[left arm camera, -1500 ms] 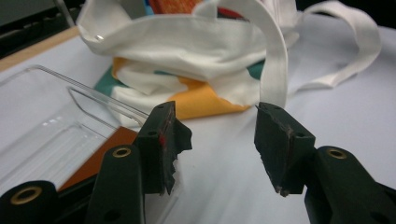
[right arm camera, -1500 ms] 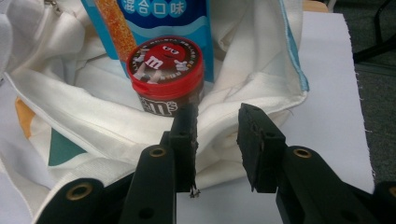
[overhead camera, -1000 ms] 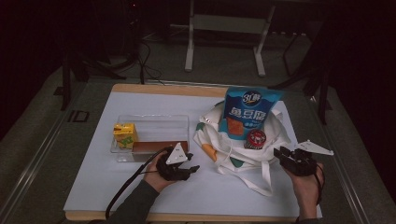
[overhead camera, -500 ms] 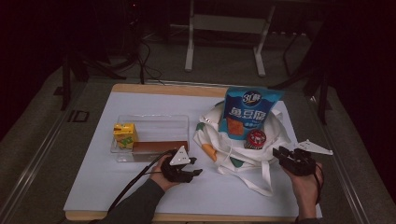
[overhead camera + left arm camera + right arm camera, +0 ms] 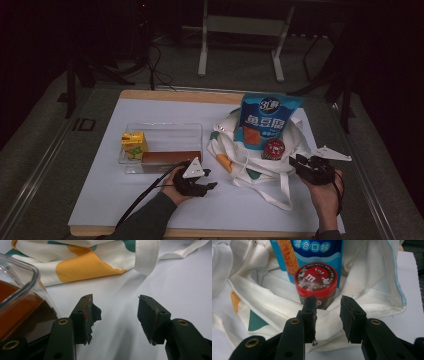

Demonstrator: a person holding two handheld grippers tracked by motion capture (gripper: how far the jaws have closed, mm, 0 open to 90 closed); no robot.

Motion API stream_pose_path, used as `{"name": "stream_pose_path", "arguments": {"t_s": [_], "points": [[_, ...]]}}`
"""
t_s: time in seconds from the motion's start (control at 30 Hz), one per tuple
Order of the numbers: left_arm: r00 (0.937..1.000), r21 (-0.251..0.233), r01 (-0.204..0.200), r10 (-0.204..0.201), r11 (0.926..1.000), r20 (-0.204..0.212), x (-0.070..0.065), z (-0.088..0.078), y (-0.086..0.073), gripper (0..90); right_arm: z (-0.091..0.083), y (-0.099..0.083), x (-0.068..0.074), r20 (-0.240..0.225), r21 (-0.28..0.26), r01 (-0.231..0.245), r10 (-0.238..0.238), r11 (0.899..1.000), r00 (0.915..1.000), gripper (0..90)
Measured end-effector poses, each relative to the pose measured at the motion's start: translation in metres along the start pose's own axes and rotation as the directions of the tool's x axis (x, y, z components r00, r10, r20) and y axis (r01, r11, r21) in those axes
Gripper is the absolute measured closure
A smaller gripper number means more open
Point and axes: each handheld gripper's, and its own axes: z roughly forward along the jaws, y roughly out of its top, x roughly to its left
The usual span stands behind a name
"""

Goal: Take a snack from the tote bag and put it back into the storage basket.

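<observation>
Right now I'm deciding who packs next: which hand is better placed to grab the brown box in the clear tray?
Left. The left gripper sits open beside the clear tray holding the brown box. The right gripper faces the tote bag, probably too far across.

I count one cloth bag [image 5: 260,160], one blue snack packet [image 5: 267,120], one red-lidded tub [image 5: 315,281], one clear tray [image 5: 165,135], one yellow carton [image 5: 134,145], one brown box [image 5: 167,159].

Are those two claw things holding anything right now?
No. The left gripper has only bare table between its jaws, and the right gripper stands open before the bag.
</observation>
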Motion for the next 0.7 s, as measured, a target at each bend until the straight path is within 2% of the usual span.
{"name": "stream_pose_path", "arguments": {"t_s": [0.27,0.47,0.7], "points": [[1.0000,-0.003,-0.001,0.001,1.0000,0.006,0.001,0.000,0.000,46.8,0.001,0.016,-0.006,-0.006,0.010,0.018,-0.018,1.000,0.9998,62.8],[0.9999,-0.002,0.003,-0.003,1.0000,0.012,0.001,0.000,0.000,46.9,0.005,0.035,-0.010,-0.048,0.002,0.028,-0.028,1.000,0.9985,61.8],[0.9998,0.002,0.003,-0.003,1.0000,0.020,0.001,0.001,0.000,46.9,0.015,0.052,-0.013,-0.076,0.004,0.044,-0.044,0.999,0.9961,60.5]]}}
